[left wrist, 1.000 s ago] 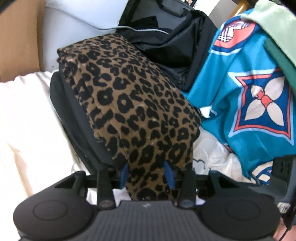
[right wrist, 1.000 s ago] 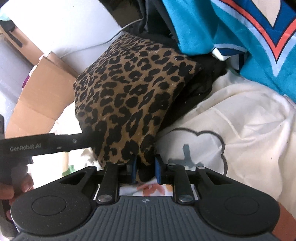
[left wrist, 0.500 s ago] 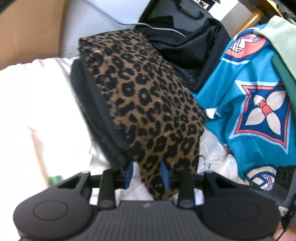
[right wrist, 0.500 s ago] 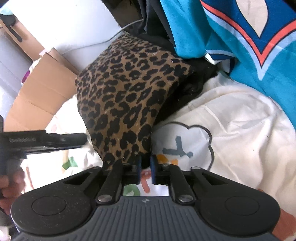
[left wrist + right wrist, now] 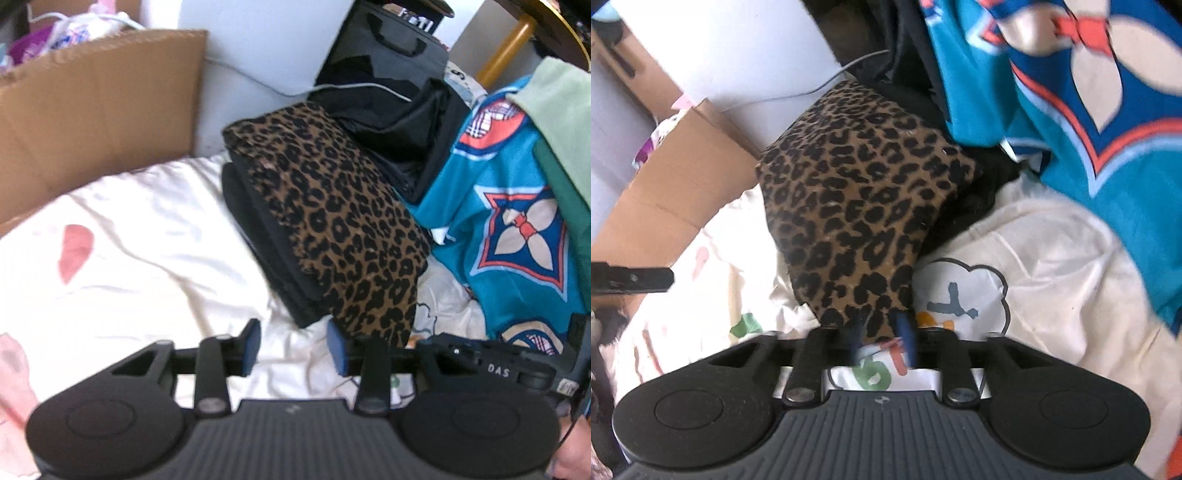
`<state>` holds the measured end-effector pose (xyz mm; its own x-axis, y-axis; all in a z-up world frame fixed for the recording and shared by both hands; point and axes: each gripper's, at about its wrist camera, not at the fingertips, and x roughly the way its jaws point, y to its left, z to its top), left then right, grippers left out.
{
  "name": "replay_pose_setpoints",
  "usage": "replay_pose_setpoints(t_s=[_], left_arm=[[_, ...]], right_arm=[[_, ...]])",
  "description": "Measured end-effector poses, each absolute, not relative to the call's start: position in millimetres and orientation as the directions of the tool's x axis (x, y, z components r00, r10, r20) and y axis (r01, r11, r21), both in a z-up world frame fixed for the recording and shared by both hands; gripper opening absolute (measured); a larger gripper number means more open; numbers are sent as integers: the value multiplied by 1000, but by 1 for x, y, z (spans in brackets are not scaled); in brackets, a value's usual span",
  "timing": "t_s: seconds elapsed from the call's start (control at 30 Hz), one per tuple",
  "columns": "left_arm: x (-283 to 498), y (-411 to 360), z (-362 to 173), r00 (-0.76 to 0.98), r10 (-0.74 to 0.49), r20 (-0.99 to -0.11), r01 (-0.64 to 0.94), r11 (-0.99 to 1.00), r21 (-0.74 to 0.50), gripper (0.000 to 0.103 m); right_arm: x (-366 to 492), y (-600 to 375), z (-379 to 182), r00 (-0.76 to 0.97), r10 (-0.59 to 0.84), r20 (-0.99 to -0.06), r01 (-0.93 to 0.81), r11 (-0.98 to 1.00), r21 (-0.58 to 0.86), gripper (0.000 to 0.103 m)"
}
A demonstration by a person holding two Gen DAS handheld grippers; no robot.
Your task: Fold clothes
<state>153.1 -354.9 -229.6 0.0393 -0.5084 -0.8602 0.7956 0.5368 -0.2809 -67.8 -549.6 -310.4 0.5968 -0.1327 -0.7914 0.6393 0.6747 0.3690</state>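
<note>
Your left tongs (image 5: 293, 347) are opening, with nothing between the blue pads (image 5: 252, 345), only white bedsheet (image 5: 147, 236). The folded leopard garment (image 5: 332, 236) lies just ahead of them and to their right, its near corner beside the right pad, not touching that I can tell. Your right tongs (image 5: 881, 336) are opening too, blurred; the leopard corner (image 5: 857, 206) sits right at the tips, and whether the pads still press it you can't tell. Teal cloth (image 5: 1089, 110) lies right of them, a cardboard box (image 5: 92, 110) off to the left.
</note>
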Motion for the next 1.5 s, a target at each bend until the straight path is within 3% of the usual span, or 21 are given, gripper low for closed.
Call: replay_pose_setpoints(t_s=[0.03,0.17,0.2,0.33,0.53,1.0,1.5], left_arm=[[154,-351,-222,51,-498,-866,797,542,-265,50],[161,-329,-191,83,-462,-883,784,578,-228,70],[162,-325,-184,88,-446,-890,786,580,-213,71],[169,-311,-155,88,-397,-914,765,614,-193,90],[176,-288,-109,152,-345,-926,711,689,-139,97],[190,-211,-17,213,-251,-944,555,826,-95,100],[184,-113,78,301,-182,-936,431,902,-37,103]], right_arm=[[-64,-548,-305,585,-126,-801,627,697,348,51],[-54,-550,-283,538,-116,-835,628,716,306,57],[-54,-550,-275,533,-120,-837,633,714,301,59],[-54,-554,-244,524,-127,-842,645,705,295,83],[-49,-560,-204,505,-100,-857,666,676,314,86],[-33,-549,-94,464,-92,-881,677,678,286,91],[-13,-484,3,505,-40,-862,573,762,300,92]])
